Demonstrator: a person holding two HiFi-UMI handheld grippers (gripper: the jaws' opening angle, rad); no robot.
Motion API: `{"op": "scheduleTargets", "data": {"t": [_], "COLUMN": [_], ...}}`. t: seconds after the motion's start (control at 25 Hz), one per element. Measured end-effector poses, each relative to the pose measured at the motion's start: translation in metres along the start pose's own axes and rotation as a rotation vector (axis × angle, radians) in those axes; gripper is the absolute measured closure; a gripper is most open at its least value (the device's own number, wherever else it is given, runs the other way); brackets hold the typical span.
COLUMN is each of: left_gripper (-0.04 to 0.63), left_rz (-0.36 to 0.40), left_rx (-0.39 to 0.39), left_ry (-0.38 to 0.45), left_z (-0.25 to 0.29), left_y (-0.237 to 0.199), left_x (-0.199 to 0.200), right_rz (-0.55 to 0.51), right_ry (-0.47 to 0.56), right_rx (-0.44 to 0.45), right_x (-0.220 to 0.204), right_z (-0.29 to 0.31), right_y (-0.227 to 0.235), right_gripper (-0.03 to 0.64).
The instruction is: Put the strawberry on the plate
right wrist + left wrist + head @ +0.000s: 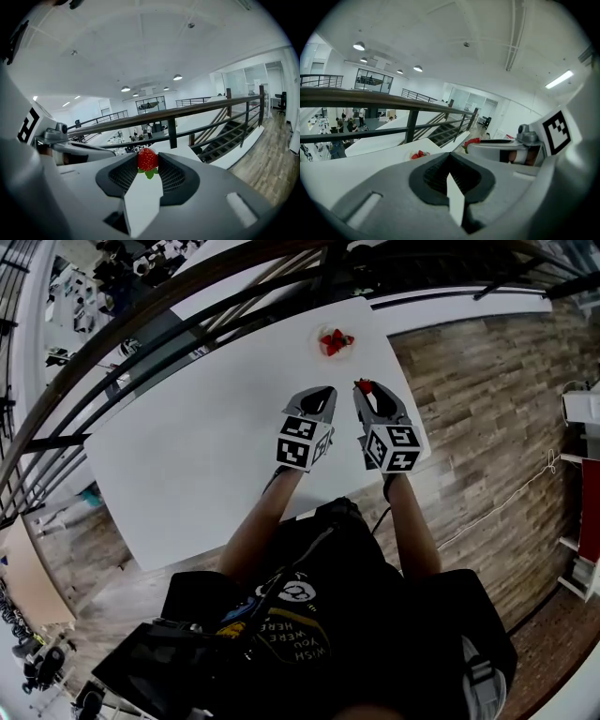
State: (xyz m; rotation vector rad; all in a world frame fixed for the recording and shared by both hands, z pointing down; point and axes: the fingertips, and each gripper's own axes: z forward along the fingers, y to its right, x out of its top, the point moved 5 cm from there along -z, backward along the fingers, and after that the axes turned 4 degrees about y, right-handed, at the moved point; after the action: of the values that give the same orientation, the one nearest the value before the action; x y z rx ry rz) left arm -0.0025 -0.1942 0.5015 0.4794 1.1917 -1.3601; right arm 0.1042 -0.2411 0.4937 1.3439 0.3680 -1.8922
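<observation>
Plate (322,350) at the table's (187,465) far end holds red strawberries (336,341). Right gripper (147,162) pinches one strawberry (147,158) at its jaw tips, over the table, short of the plate. Its leaves face back toward the gripper, long axis along the jaws. Left gripper (449,157), alongside, is closed on nothing.

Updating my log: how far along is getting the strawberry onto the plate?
Done: the right hand-held gripper is shut on the small red strawberry. In hand: it sits over the white table, short of the round white plate, which holds red fruit. Left: carry it over and release.
</observation>
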Motion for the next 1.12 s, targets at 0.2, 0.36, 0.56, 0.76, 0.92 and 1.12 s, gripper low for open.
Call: {"op": "scheduleTargets", "data": {"t": [0.2,0.36,0.56,0.76,0.92,1.12], "left_gripper": [0.592,0.594,0.593,0.592,0.593,0.592], "left_rz": [-0.001,0.010,0.013,0.008,0.003,0.001], "left_rx": [0.015,0.029,0.047,0.053,0.074,0.095], "left_ry": [-0.005,-0.005,-0.021,-0.030,-0.031,-0.045], "left_z": [0.011,0.020,0.032,0.046,0.055,0.071], "left_y": [-0.011,-0.019,-0.026,-0.033,-0.041,-0.049], "left_x": [0.004,0.011,0.012,0.012,0.013,0.013], "right_rz": [-0.006,-0.013,-0.021,-0.029,-0.041,-0.045], "right_ry": [-0.013,-0.018,-0.028,-0.039,-0.055,-0.072], "right_rx": [0.012,0.021,0.034,0.049,0.056,0.067], "right_x": [-0.001,0.003,0.005,0.006,0.002,0.001], "right_z": [0.013,0.024,0.038,0.052,0.064,0.081], "right_y": [0.009,0.018,0.030,0.039,0.045,0.056], "right_gripper": [0.480,0.480,0.480,0.480,0.480,0.480]}}
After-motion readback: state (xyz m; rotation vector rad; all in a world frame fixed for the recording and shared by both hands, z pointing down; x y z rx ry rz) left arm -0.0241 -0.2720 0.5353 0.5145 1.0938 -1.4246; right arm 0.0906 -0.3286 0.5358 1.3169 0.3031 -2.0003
